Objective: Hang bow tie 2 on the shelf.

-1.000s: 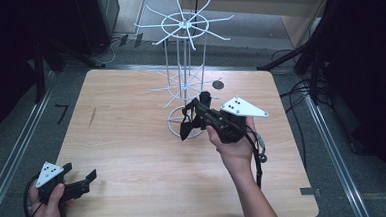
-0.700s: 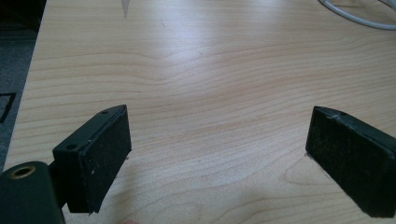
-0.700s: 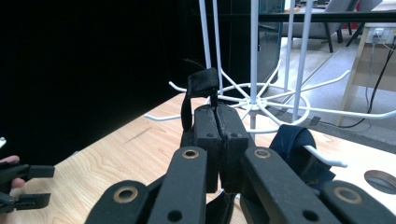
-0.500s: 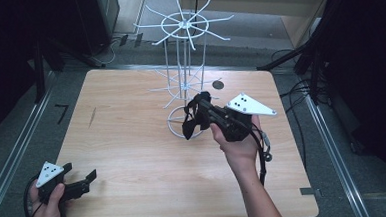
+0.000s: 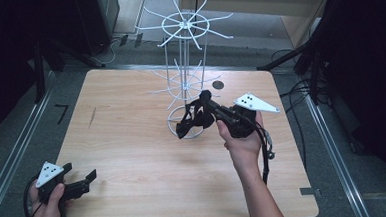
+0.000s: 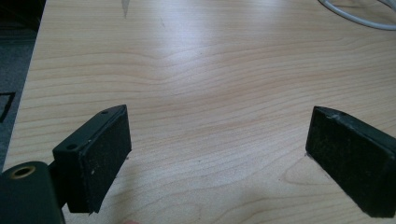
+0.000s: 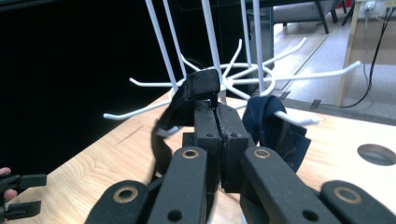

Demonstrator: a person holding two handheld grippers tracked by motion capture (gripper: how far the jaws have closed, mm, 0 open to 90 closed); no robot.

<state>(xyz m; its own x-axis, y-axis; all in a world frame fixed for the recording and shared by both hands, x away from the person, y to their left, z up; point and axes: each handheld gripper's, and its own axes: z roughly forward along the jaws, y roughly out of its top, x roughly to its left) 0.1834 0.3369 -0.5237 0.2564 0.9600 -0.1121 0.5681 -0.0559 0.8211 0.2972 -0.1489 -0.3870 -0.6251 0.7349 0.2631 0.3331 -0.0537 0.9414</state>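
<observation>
Over the middle of the table (image 5: 133, 156) my right gripper (image 5: 208, 107) sits beside the white wire rack (image 5: 184, 79), its jaws pressed together on a black strap (image 5: 189, 121) that droops in a loop over the rack's round base ring. From the high view the strap reads as a dark tangle; the right gripper view tells me more: the jaws are closed tight on the strap (image 7: 187, 93), which arches up and over their tips just in front of the rack's lower ring of hooks (image 7: 243, 77), and a dark blue cloth (image 7: 275, 126) hangs from one of those hooks just to the side. I can also see a round hole (image 7: 376, 154) in the tabletop there. My left gripper (image 5: 79, 182) rests low at the near left corner, and the left gripper view shows its two black pads (image 6: 100, 158) standing wide apart with nothing but bare wood between them, plus a curve of the rack's base (image 6: 359, 16) at the far top. The surface is pale wood grain, with dark grey floor and metal rails around it and cables on the right. Open tabletop lies all along the left half; on the right, my hand is near the edge.
</observation>
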